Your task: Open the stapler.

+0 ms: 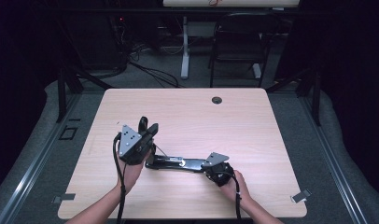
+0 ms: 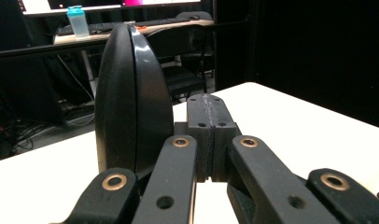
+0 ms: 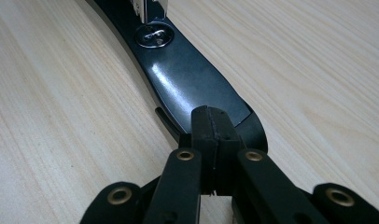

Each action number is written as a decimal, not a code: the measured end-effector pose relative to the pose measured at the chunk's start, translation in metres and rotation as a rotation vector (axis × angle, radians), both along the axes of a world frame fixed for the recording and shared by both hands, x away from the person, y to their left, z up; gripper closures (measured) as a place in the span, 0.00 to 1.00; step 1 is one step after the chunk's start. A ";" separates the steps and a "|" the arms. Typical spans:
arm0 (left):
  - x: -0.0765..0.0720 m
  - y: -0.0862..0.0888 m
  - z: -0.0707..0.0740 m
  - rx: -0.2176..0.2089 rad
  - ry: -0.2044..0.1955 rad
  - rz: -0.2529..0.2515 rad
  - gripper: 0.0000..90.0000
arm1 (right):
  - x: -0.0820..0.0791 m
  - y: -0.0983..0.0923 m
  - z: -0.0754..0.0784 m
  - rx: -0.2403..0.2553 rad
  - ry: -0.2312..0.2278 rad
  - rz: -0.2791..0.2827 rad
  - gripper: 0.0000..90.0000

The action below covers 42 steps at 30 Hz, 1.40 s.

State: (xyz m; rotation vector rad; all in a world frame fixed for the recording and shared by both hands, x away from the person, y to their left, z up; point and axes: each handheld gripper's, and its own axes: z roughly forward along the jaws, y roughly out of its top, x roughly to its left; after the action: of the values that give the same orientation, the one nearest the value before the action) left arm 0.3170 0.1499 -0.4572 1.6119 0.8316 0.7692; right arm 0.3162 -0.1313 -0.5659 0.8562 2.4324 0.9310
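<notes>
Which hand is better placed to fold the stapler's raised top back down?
Left, probably. The left gripper, jaws shut, stands beside the raised top; the right gripper sits over the base end, suited to steadying it.

From my remote seat I saw a pale wooden worktop with a round cable port near its far edge, standing on grey floor. Beyond it stood a dark chair and a white desk leg, with cables trailing across the floor. The surroundings were dark; a teal bottle sat on a far desk.
</notes>
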 end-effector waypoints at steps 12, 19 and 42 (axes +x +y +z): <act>-0.001 0.011 0.001 -0.005 -0.004 0.031 1.00 | 0.000 0.000 0.000 0.000 0.000 0.001 1.00; -0.001 0.019 0.001 -0.021 0.000 0.065 1.00 | 0.000 0.000 0.000 -0.002 0.000 0.001 1.00; 0.010 0.051 -0.007 -0.069 0.089 0.137 1.00 | 0.000 0.001 0.001 -0.010 0.005 0.002 1.00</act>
State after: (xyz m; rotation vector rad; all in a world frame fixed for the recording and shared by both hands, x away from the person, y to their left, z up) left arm 0.3266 0.2008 -0.4642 1.5484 1.0309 0.7604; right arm 0.3164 -0.1307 -0.5651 0.8539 2.4401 0.9179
